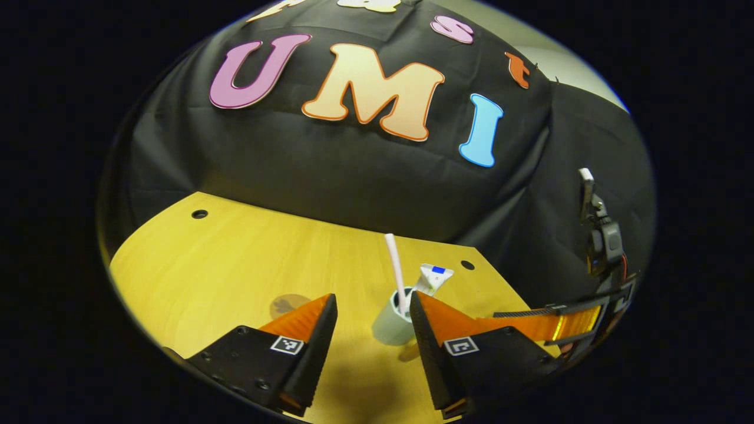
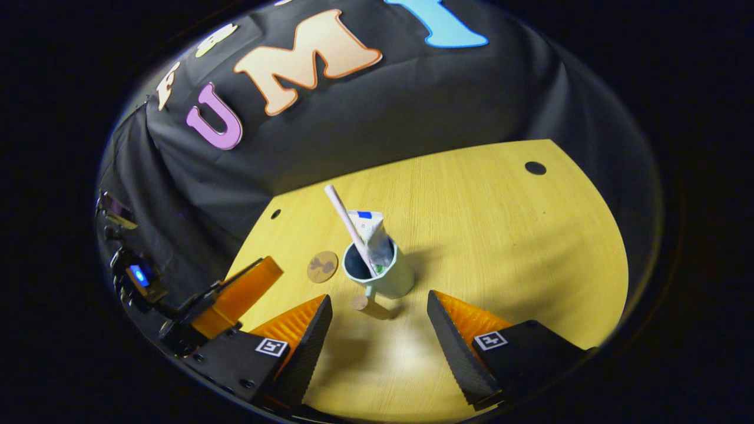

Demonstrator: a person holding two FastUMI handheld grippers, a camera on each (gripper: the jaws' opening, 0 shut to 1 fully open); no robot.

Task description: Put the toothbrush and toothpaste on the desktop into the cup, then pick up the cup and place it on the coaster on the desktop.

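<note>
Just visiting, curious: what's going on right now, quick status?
Left gripper and right gripper open. White toothbrush and toothpaste tube inside pale green cup. Round brown coaster beside it, unobstructed.

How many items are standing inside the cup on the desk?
2: the toothbrush leans toward the left side of the cup, and the toothpaste stands just right of it. Smaller things inside could be hidden.

Cup stands mid-worktop, toothbrush and toothpaste sticking up out of it and blocking a straight-down approach. Bare worktop lies open to the cup's right and front. Coaster lies flat just beside the cup's left. The left gripper crowds that side. Black cloth wall closes the back.
</note>
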